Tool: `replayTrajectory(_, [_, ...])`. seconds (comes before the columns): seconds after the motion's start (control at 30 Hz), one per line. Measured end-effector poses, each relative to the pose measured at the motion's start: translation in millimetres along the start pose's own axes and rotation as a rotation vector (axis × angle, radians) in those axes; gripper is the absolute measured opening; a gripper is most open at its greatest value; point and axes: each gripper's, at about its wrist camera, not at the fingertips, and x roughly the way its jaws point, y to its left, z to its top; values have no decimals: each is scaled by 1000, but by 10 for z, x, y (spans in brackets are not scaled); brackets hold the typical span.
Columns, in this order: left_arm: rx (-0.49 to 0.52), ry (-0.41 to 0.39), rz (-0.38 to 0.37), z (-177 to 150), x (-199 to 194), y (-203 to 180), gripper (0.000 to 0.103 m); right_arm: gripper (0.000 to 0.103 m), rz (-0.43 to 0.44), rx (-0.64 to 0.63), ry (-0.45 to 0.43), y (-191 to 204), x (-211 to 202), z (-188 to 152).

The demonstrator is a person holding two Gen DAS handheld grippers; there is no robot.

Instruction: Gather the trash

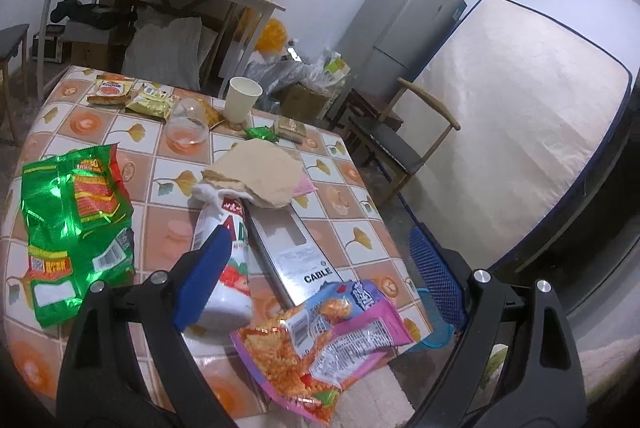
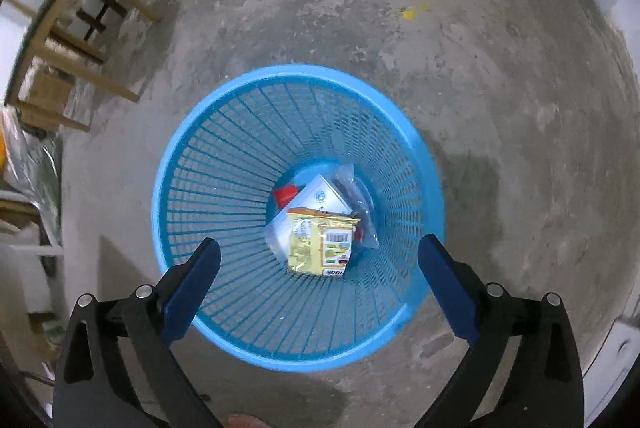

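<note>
While the right gripper (image 2: 318, 260) hangs open and empty over the blue basket (image 2: 192, 147), the left gripper (image 1: 320, 256), also open, should close low on the pink snack wrapper (image 1: 320, 340). Pinch one flat edge.

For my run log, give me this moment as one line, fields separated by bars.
left tool: open over table trash | right tool: open, empty, above blue basket | basket holds yellow packet | phase: between drop and next pick

Wrappers (image 2: 320, 242) in basket (image 2: 192, 163)
</note>
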Motion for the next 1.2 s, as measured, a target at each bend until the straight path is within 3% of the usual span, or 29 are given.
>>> replayTrajectory(0.27, [20,-31,17,-28,-167,9,86,96,255,-64,-44,267,-786,-264])
replayTrajectory(0.57, [164,-5,119,-43,147,-212,86,96,574,-414,-25,1546,-2066,-986])
replayTrajectory(0.7, [293,-8,166,-14,333,-383,86,96,720,-545,62,2240,-2440,-1449])
replayTrajectory(0.8, [368,21,171,56,532,-473,86,93,839,-610,200,2817,-2567,-1859])
replayTrajectory(0.9, [425,61,171,175,774,-527,86,86,906,-648,346,3300,-2525,-2259])
replayTrajectory(1.07, [393,165,198,445,1313,-413,86,71,885,-672,522,3957,-2250,-2831])
replayTrajectory(1.2, [265,280,242,686,1817,-78,83,60,831,-710,600,4332,-2076,-3187])
